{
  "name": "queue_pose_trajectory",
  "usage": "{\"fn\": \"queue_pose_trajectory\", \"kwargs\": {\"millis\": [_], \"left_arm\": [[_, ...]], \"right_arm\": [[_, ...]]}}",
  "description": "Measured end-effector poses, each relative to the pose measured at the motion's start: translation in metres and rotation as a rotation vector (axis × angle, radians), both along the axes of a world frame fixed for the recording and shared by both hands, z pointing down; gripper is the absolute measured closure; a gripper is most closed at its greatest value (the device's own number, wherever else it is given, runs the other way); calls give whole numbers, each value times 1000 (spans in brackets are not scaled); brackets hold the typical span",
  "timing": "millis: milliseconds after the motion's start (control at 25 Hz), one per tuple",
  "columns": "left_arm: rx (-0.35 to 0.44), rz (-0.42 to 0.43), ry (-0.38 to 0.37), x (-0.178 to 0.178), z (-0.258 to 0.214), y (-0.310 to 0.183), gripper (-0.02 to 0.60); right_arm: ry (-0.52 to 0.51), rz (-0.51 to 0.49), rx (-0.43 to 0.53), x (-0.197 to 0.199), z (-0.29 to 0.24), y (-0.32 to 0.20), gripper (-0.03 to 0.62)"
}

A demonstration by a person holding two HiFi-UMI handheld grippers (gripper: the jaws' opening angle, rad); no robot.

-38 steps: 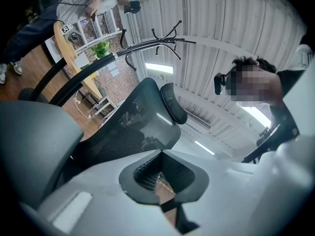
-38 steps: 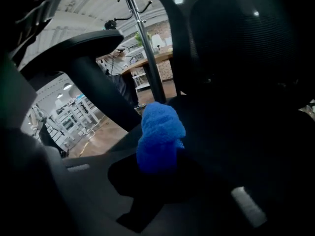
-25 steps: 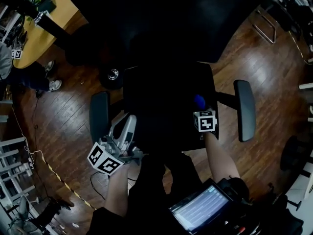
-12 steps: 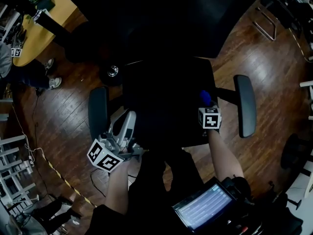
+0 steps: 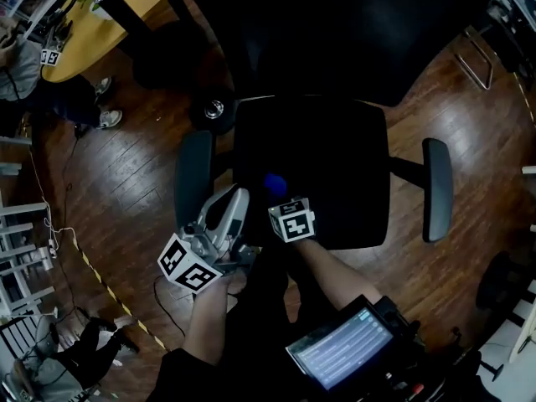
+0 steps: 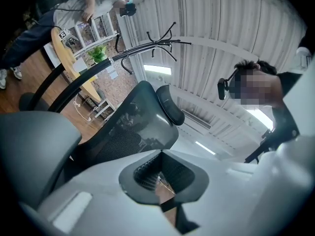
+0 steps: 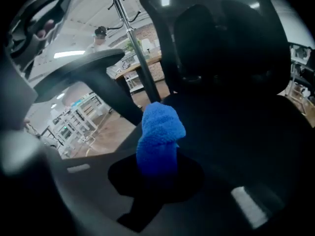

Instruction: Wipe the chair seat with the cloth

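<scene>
Head view: right gripper (image 5: 278,194) over front-left part of chair seat (image 5: 343,166), blue cloth (image 5: 274,182) at its tip, on or just above seat. Left gripper (image 5: 233,206) off seat edge, beside armrest (image 5: 193,178).

Left gripper view: jaws together at tips, nothing between; pointing up past backrest (image 6: 128,132).

Right gripper view: jaws clamped on cloth, bunched end poking out over dark seat.

Judgement: wiping under way; next move calls for pressing cloth flat and sweeping across uncovered seat area.

Setting: open-plan office or lab workroom | evidence: office chair (image 5: 311,170) on wood floor (image 5: 126,182) | curved desk (image 5: 100,19) | coat stand (image 7: 129,31) | metal shelves (image 7: 74,116) | corrugated ceiling (image 6: 221,23), strip light (image 6: 157,69)
</scene>
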State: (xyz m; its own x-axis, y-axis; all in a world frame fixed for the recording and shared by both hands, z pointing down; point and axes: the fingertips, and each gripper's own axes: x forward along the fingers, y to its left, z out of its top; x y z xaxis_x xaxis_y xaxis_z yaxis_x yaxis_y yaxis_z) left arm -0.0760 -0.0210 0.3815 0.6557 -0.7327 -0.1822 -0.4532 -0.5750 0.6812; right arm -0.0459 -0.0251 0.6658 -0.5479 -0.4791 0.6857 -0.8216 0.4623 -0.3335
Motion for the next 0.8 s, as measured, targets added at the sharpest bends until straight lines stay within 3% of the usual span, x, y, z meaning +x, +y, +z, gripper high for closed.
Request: {"fn": "queue_pose_trajectory", "kwargs": {"millis": [160,360,560,800], "left_arm": [[-5,-8,-1,-4,2,5,589],[-10,-13,-2,-10,8,5,589],[-12,12,1,-2,10,3,589],[-9,54,-4,17,12,-3,589]], "right_arm": [[-31,-114,-72,-64,23,37,549],[-19,-129,-15,-59,27,34,549],[73,-47,-19,-1,44,27,549],[223,78,0,120,46,15,549]]}}
